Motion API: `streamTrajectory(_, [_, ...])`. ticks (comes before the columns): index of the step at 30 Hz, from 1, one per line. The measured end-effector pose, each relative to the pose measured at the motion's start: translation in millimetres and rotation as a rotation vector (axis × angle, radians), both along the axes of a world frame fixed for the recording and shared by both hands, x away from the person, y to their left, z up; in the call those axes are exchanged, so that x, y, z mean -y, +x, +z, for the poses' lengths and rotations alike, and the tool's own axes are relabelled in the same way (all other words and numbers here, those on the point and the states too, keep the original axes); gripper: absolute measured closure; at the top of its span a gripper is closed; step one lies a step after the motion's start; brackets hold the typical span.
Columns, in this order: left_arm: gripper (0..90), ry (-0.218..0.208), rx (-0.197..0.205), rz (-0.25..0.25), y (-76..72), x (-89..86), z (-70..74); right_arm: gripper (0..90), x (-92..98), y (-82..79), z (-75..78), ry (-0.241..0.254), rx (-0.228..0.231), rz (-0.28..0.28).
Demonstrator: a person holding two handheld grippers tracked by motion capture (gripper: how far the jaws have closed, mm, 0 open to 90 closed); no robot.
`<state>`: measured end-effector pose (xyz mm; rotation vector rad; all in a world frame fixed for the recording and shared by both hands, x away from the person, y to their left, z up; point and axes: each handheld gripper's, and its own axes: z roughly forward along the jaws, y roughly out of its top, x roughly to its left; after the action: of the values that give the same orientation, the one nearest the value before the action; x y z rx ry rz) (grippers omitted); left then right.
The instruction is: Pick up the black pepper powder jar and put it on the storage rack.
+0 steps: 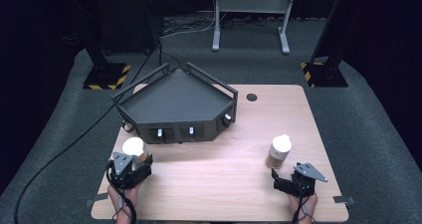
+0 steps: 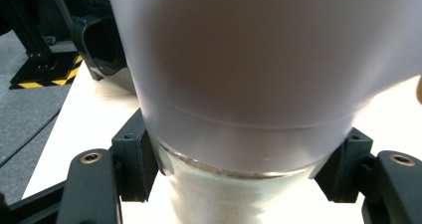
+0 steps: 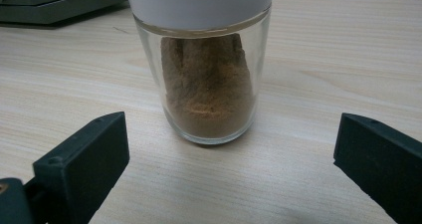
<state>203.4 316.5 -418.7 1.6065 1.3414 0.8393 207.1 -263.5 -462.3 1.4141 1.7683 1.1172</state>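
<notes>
We see a pale wooden bench [image 1: 219, 184] carrying a dark grey, wedge-shaped tray with raised rails [image 1: 176, 102] at its far centre-left. The left gripper [image 1: 130, 165] has its fingers [image 2: 133, 162] closed on a clear glass jar with a white lid [image 1: 135, 148], the pads pressing the glass just beneath the lid's lower edge; in the left gripper view the jar [image 2: 249, 84] sits so close to the lens that its contents cannot be told. The jar is at the near left of the bench, just in front of the tray's front wall, and whether its base touches the wood we cannot tell. The right gripper [image 1: 283, 180] rests with its fingers [image 3: 82, 162] spread wide and holding nothing, pointed at a second clear glass jar with a white lid and brown powder inside [image 1: 278, 152], which stands upright on the bench just ahead of the open fingers and apart from them. We judge the main risks as follows: the grip on the left jar is high, on smooth glass near the lid, so the jar could slip down or swing between the pads if it is carried quickly; its closeness to the tray invites a knock against the front wall or the rail; and a careless advance of the right gripper could push the powder jar over instead of straddling it.
</notes>
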Motion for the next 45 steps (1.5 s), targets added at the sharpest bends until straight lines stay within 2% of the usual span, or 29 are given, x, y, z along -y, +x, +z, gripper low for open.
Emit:
streamTrajectory(24, [30.9, 0.024, 0.019, -0.057, 10.7, 6.8, 16.0, 0.0, -0.3, 0.8, 0.6, -0.004, -0.004, 0.002])
streamTrajectory(45, [30.9, 0.016, 0.034, -0.079, 17.9, 5.3, 29.0, 0.0, -0.5, 1.0, 0.8, -0.004, -0.006, 0.002])
